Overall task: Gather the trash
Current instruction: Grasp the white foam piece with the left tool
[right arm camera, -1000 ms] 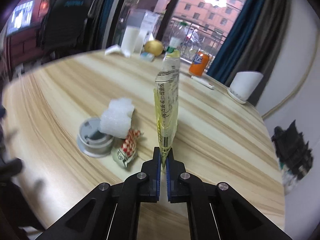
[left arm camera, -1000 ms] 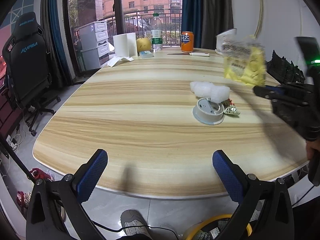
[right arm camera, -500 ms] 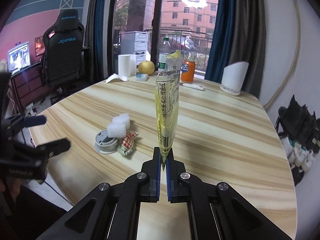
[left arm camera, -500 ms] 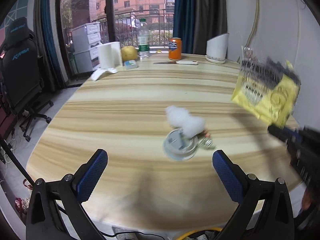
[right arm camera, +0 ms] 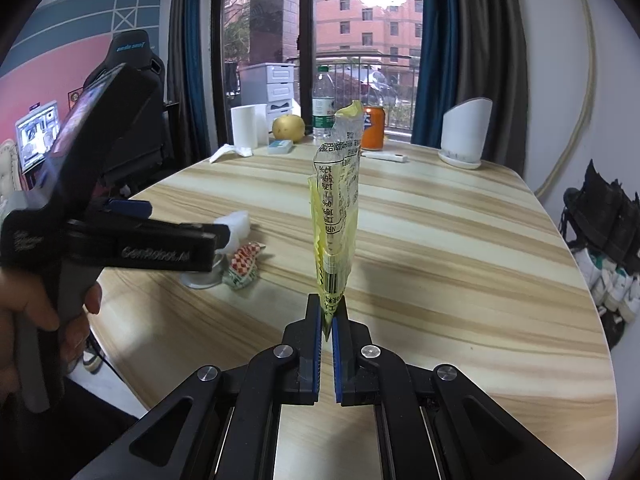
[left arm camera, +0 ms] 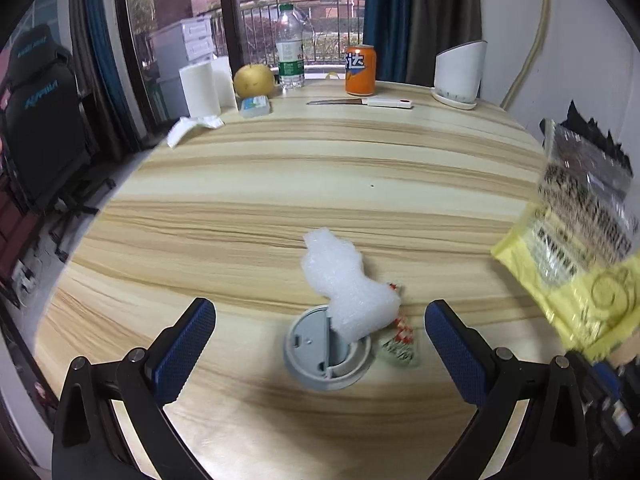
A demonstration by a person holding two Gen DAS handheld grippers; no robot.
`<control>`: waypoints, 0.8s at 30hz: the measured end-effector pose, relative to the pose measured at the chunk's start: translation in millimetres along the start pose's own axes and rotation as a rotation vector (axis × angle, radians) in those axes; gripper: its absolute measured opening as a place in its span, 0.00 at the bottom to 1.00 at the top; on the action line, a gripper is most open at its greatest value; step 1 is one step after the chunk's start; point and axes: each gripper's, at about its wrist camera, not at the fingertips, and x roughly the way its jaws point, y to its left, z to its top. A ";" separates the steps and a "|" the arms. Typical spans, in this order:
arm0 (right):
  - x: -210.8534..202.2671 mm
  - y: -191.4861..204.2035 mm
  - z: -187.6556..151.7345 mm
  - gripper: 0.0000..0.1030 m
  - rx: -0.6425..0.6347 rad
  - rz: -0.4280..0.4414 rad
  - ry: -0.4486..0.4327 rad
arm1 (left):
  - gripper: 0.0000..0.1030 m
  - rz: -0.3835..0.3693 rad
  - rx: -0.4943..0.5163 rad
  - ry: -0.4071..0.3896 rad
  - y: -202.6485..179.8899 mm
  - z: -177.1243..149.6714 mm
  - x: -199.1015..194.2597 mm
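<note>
My right gripper [right arm camera: 327, 318] is shut on a yellow and clear plastic wrapper [right arm camera: 335, 224] and holds it upright above the table; the wrapper also shows at the right of the left wrist view [left arm camera: 580, 248]. My left gripper [left arm camera: 320, 338] is open, its jaws spread on either side of a grey round lid [left arm camera: 326, 354], a white foam piece [left arm camera: 344, 280] and a red-checked candy wrapper [left arm camera: 398, 340] on the wooden table [left arm camera: 320, 168]. The left gripper appears in the right wrist view [right arm camera: 160, 240], over the same trash pile.
At the table's far end stand a paper roll [left arm camera: 199, 89], a pear [left arm camera: 254, 80], a water bottle [left arm camera: 290, 52], an orange can [left arm camera: 360, 70], a knife [left arm camera: 360, 101], a white holder [left arm camera: 458, 76] and a crumpled tissue [left arm camera: 192, 126]. A gaming chair [left arm camera: 40, 120] is left.
My left gripper has moved forward and down over the table toward the foam, lid and candy wrapper. My right gripper has drawn back toward the near table edge, still holding the yellow wrapper.
</note>
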 end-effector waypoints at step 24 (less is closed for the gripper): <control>5.4 -6.1 -21.4 0.04 0.022 0.006 0.022 | 0.28 -0.018 0.031 -0.073 -5.9 -1.3 -6.3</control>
